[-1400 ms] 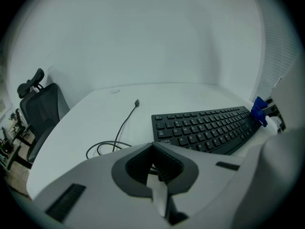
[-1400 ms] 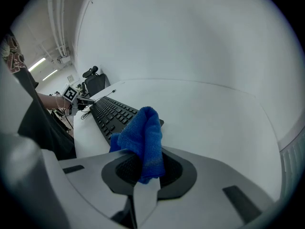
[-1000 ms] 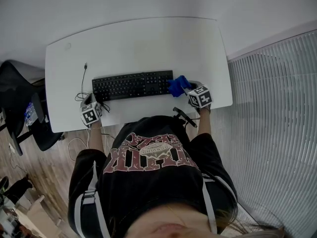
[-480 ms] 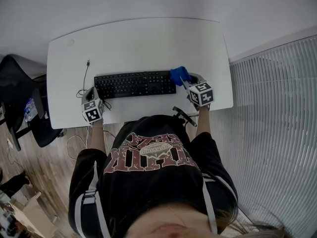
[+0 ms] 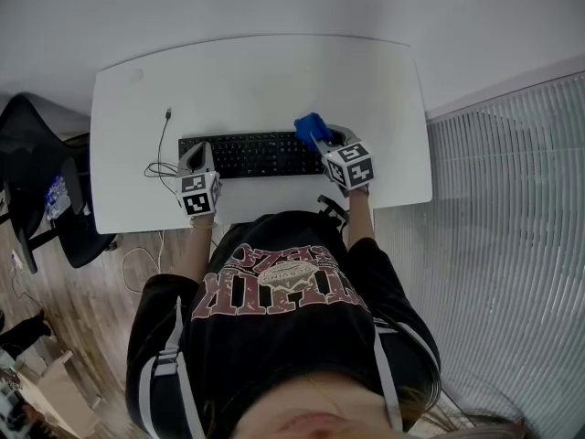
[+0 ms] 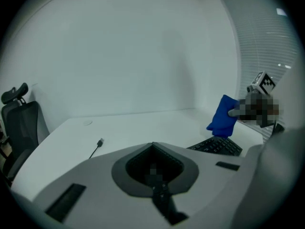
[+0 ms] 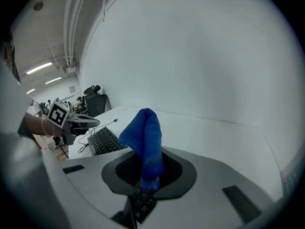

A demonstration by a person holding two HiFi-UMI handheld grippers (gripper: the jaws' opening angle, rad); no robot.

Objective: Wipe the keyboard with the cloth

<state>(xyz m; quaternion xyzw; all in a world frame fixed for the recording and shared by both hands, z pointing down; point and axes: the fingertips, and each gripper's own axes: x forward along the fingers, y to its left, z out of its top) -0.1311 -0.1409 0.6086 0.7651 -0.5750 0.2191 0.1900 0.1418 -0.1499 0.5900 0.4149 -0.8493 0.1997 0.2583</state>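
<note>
**Head view.**
- White desk (image 5: 274,71), one.
- Black keyboard (image 5: 251,154), lying lengthwise near the desk's front edge, its cable (image 5: 164,140) trailing off the left end.
- Blue cloth (image 5: 311,128), bunched, over the keyboard's right end, held by the right gripper (image 5: 322,141).
- Left gripper (image 5: 196,158), at the keyboard's left end; contact cannot be judged from here.
- Dark office chair (image 5: 37,181), beside the desk on the left.

**Left gripper view.**
- Jaws drawn together, nothing between them.
- The cloth hangs above the far end of the keyboard.

**Right gripper view.**
- Jaws clamped on the cloth's lower part.
- The free fold stands up limp above them, and keys show just beneath.

**Handling, as judged.**
- Cloth: light, soft terry that drapes and bunches. It is best gripped low on a gathered fold, leaving a loose pad to drag across the keys.
- Keyboard: stiff and light, likely to slide under a wipe, so it is best steadied at the left end.
</note>
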